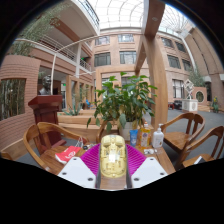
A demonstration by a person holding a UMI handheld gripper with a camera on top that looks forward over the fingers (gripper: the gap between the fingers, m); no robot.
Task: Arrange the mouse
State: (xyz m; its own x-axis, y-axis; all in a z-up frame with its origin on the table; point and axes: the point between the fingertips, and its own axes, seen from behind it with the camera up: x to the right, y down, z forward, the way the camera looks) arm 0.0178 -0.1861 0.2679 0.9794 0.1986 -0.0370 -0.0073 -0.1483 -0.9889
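Note:
A cream-coloured mouse (113, 157) sits lengthwise between my two fingers, its nose pointing away from me. My gripper (113, 166) is shut on the mouse, with the magenta pads (93, 158) pressing on both of its sides. The mouse hides the wooden table (88, 133) directly ahead. I cannot tell whether the mouse touches the table or hangs above it.
A red flat object (68, 153) lies on the table left of the fingers. Beyond them stand a clear bottle (157, 137), a blue cup (134, 134) and a potted plant (125, 100). Wooden chairs flank the table at the left (42, 138) and right (190, 135).

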